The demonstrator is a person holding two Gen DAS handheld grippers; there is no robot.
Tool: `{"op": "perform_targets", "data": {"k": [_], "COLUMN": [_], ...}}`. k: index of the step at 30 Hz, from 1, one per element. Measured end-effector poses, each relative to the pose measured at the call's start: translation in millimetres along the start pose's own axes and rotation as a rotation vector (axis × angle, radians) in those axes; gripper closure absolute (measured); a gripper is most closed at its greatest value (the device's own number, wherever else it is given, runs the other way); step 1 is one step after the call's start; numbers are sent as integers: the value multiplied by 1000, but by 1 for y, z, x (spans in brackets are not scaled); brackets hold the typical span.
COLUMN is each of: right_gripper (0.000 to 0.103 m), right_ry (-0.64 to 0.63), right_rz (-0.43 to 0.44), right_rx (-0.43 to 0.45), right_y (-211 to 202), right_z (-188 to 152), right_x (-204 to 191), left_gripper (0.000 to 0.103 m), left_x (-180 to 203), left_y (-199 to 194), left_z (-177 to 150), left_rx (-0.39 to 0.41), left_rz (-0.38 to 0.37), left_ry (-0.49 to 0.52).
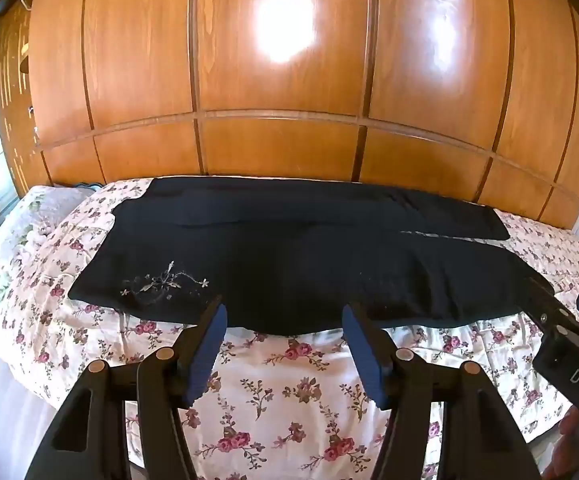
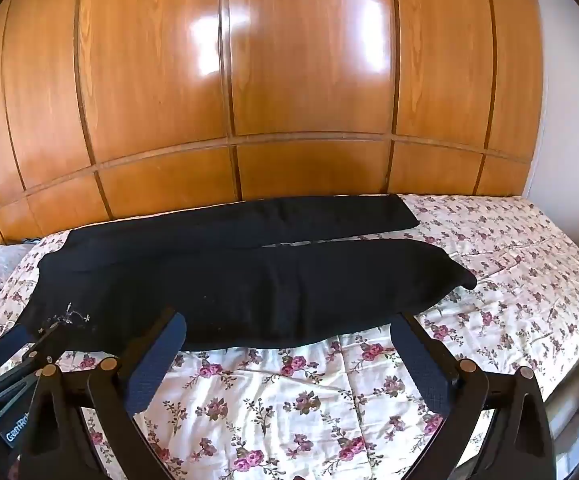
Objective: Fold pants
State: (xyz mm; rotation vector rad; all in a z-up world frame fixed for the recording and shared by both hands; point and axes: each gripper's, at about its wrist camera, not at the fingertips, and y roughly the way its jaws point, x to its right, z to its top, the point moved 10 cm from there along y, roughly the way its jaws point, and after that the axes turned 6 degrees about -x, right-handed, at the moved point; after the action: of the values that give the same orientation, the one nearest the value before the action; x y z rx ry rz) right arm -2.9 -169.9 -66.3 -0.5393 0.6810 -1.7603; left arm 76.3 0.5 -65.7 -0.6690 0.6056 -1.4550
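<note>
My left hand-held gripper (image 1: 283,314) and right hand-held gripper (image 2: 289,326) hover wide open, empty, at the near edge of the black pants (image 2: 249,280) (spread lengthwise); bare bed (image 2: 509,248) rightward.

A bed (image 2: 529,264) with a floral quilt (image 1: 289,392) carries black pants (image 2: 249,280) spread flat across it.

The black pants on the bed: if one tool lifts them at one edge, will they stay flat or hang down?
The black pants lie limp, following the floral bedspread, so they would likely drape. Lifting both legs probably needs both tools.
</note>
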Motion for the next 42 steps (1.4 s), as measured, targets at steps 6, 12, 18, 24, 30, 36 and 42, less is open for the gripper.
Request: {"op": "perform_targets", "data": {"k": [6,12,18,24,30,36,42], "right_gripper": [0,0,0,0,0,0,0], "right_ry": [0,-4,-14,-17,-15,-19,-16], "right_rz": [-3,2,7,3,-5,-2,-1], "right_rx": [-23,-22,-18,-12,-15,-16,-26], "right_y": [6,6,5,3,3,3,5], "right_z": [2,-4,-5,-2,-2,-2,-4], "right_x": [2,1,-1,-2,0,0,1], "left_gripper": [42,42,42,42,42,42,42], "left_x": [-7,-7,-4,-3,-3,-1,0], "left_y": [4,5,3,2,-1,-1,-1], "left_z": [-12,-5,-3,-2,1,2,2], "left_rx": [13,1,5,2,12,10,9], "left_rz": [0,7,9,4,5,0,-1], "left_ry": [-10,6,13,10,14,17,18]}}
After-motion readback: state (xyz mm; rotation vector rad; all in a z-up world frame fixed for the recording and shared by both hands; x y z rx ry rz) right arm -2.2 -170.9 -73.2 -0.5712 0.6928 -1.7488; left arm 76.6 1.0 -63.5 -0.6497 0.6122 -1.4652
